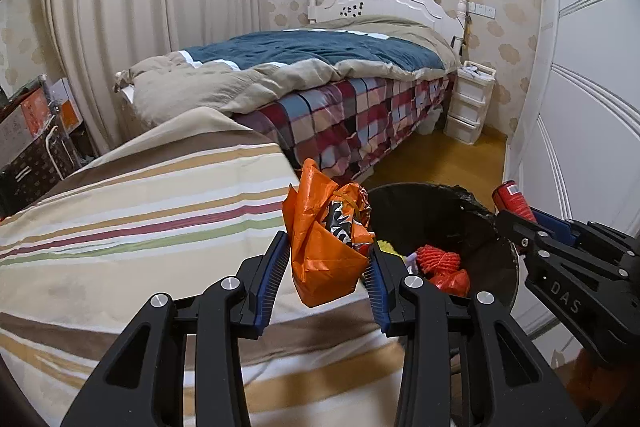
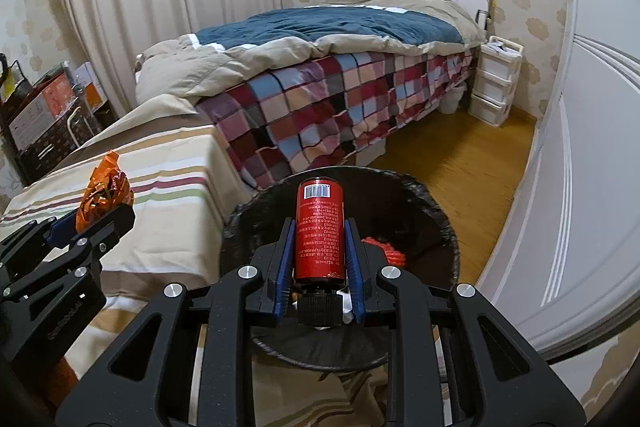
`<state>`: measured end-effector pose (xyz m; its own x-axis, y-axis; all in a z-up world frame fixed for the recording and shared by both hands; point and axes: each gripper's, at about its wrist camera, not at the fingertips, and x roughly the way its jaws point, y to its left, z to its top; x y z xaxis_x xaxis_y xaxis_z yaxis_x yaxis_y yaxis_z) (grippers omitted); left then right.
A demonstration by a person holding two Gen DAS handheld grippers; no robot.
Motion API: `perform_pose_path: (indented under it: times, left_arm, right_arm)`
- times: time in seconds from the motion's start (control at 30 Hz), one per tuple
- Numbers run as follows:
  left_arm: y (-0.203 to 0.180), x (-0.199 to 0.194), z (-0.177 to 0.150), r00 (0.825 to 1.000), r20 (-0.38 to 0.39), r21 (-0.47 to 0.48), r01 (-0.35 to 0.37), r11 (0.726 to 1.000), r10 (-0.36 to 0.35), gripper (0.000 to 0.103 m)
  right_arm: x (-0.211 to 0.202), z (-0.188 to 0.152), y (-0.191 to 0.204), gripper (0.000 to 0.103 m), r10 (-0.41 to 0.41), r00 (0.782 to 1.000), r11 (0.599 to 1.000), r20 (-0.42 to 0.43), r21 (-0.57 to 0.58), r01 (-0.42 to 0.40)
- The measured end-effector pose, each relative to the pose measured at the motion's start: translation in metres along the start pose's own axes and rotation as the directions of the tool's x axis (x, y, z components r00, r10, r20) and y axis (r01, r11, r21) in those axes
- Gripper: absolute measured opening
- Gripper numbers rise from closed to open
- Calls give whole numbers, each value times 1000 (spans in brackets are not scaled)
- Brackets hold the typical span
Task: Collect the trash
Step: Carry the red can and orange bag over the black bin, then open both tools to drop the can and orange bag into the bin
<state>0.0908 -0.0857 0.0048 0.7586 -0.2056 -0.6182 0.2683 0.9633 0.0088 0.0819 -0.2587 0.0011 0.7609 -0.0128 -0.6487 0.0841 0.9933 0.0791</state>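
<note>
My left gripper (image 1: 329, 267) is shut on a crumpled orange plastic bag (image 1: 320, 259) with a snack wrapper inside, held over the striped bed edge beside the bin. The same orange bag (image 2: 102, 193) shows at the left of the right wrist view. My right gripper (image 2: 320, 247) is shut on a red bottle (image 2: 320, 231) with a black cap and a barcode, held above the black-lined trash bin (image 2: 432, 203). That red bottle (image 1: 512, 201) also appears at the right in the left wrist view, over the bin (image 1: 452, 211). Red netting (image 1: 440, 259) and other scraps lie inside.
A striped bedsheet (image 1: 140, 219) covers the near bed at left. Beyond it is a bed with a plaid quilt (image 2: 320, 107) and a blue duvet. A white drawer unit (image 2: 494, 83) stands by the headboard, white wardrobe doors (image 2: 580, 147) line the right, wooden floor (image 2: 452, 151) between.
</note>
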Motion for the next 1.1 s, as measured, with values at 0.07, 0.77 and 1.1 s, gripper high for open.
perform_pose_path:
  times: [0.07, 0.77, 1.1]
  left_arm:
    - [-4, 9, 3, 1000, -11, 2, 6, 1000, -6, 39]
    - [-35, 61, 14, 996, -92, 43, 19, 999, -15, 39]
    - [-43, 67, 17, 995, -101, 51, 23, 998, -18, 41]
  right_arm:
    - [3, 2, -5, 23, -7, 1000, 1000, -1, 9, 7]
    - [43, 4, -30, 23, -36, 998, 998, -41, 57, 39]
    - [55, 2, -38, 24, -43, 997, 996, -63, 74, 48]
